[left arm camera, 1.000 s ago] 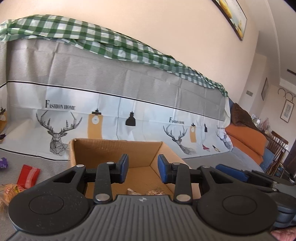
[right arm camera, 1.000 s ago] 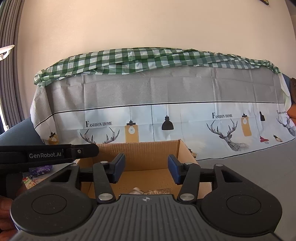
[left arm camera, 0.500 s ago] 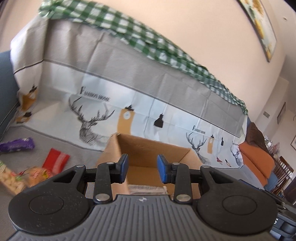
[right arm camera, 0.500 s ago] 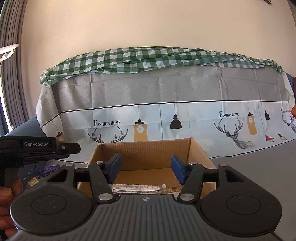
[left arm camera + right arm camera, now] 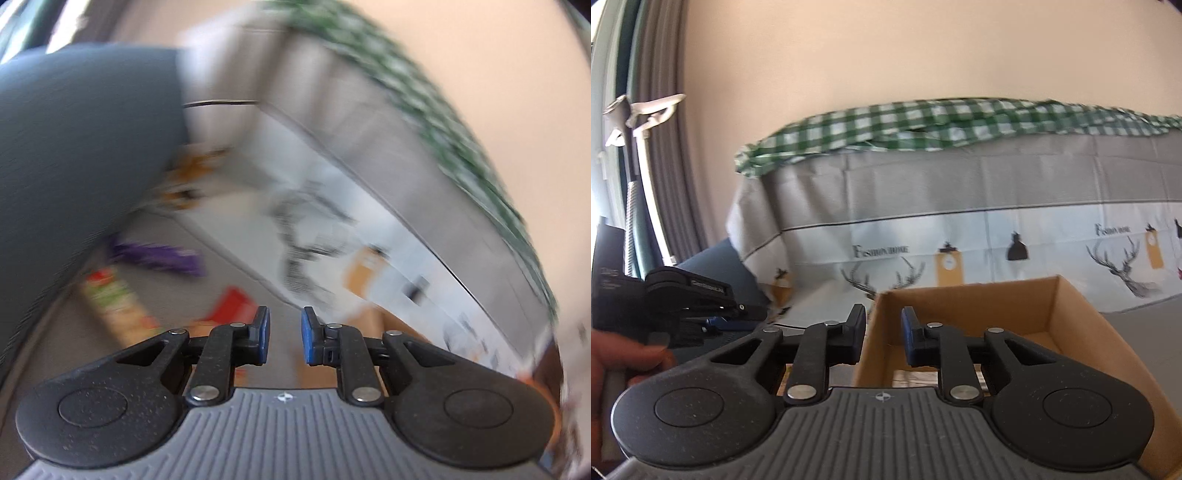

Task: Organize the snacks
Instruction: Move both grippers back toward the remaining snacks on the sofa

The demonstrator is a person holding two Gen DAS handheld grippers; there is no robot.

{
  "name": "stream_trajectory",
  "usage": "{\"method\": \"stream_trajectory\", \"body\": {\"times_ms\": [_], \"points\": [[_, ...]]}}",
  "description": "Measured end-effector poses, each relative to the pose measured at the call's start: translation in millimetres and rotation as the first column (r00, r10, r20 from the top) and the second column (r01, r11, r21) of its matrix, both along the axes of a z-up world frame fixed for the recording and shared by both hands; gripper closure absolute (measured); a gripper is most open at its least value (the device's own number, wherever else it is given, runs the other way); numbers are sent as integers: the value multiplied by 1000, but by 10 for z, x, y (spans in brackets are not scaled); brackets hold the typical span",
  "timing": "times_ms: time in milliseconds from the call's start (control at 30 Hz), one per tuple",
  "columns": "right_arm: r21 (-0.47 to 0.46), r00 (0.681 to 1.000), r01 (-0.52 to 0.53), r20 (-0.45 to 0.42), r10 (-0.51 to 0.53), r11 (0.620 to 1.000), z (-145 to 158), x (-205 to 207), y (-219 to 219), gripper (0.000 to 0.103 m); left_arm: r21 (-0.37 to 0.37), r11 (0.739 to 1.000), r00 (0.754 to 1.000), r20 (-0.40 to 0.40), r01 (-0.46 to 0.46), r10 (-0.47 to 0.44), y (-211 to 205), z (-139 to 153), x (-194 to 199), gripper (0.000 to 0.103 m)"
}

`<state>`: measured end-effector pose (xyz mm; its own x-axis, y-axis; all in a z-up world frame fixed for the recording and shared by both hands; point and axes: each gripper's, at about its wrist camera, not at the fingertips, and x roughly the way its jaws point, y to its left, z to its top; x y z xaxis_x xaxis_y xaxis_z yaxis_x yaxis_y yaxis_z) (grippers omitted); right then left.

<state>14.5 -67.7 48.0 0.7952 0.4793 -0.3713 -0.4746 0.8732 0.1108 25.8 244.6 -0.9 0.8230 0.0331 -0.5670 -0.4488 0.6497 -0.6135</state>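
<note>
The left wrist view is smeared by motion. My left gripper (image 5: 284,338) has a narrow gap between its blue pads, its jaws are closing, and nothing is between them. Ahead of it on the grey surface lie a red packet (image 5: 232,306), a purple packet (image 5: 159,256) and a green-and-orange packet (image 5: 114,306). The open cardboard box (image 5: 373,325) shows at its right. My right gripper (image 5: 884,338) hovers at the left corner of the box (image 5: 967,288), its jaws closing on nothing. A pale packet (image 5: 916,374) lies inside. The left gripper (image 5: 701,295) appears at far left, held by a hand (image 5: 624,362).
A dark blue-grey cushion (image 5: 74,166) rises at the left. Behind the box hangs a grey and white deer-print cover (image 5: 960,229) with a green check cloth (image 5: 923,125) on top. Grey curtains (image 5: 661,147) stand at far left. Grey surface (image 5: 1145,321) lies right of the box.
The left gripper swung left and rolled; the box slid from centre to the right and the loose packets came ahead. The right gripper shifted left of the box. Both jaws have narrowed.
</note>
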Motion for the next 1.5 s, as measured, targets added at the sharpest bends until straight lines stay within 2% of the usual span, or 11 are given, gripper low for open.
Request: {"method": "stream_trajectory", "body": {"times_ms": [133,367,533,700,933,1067,1233,1333,1367,1433,1500], "points": [[-6,999,-52,5,52,999,-2,-56,155,81,-126,980,987,-73,-152,143,362,-178,-115,84],[25,989,-125,-78,127,992,-135,13,512,80,-203,947,964,-143,-250,224,576,-334,-189,83],[40,980,-159,-115,162,987,-278,93,910,78,-210,936,952,-182,-283,247,617,-401,-219,77],[4,966,-155,-211,152,988,-572,316,1284,51,-212,928,940,-224,-305,258,641,-487,-220,71],[-63,918,-129,-386,95,990,-1031,669,1614,45,-210,926,929,-272,-313,252,680,-602,-160,65],[-127,894,-104,-446,37,986,-1238,817,1703,45,-211,919,920,-289,-332,265,730,-642,-137,62],[-133,873,-107,-487,29,985,-1335,902,1747,45,-209,914,913,-298,-347,278,767,-657,-126,61],[-167,875,-143,-482,46,976,-1371,888,1808,53,-209,912,911,-300,-354,285,774,-653,-140,61],[-174,875,-153,-480,51,973,-1379,880,1821,67,-210,911,910,-300,-354,285,778,-652,-141,61],[-184,879,-170,-472,65,968,-1379,852,1839,77,-208,912,909,-303,-355,285,781,-647,-139,61],[-205,894,-190,-441,83,960,-1347,814,1858,93,-215,910,909,-305,-356,284,787,-653,-133,61]]}}
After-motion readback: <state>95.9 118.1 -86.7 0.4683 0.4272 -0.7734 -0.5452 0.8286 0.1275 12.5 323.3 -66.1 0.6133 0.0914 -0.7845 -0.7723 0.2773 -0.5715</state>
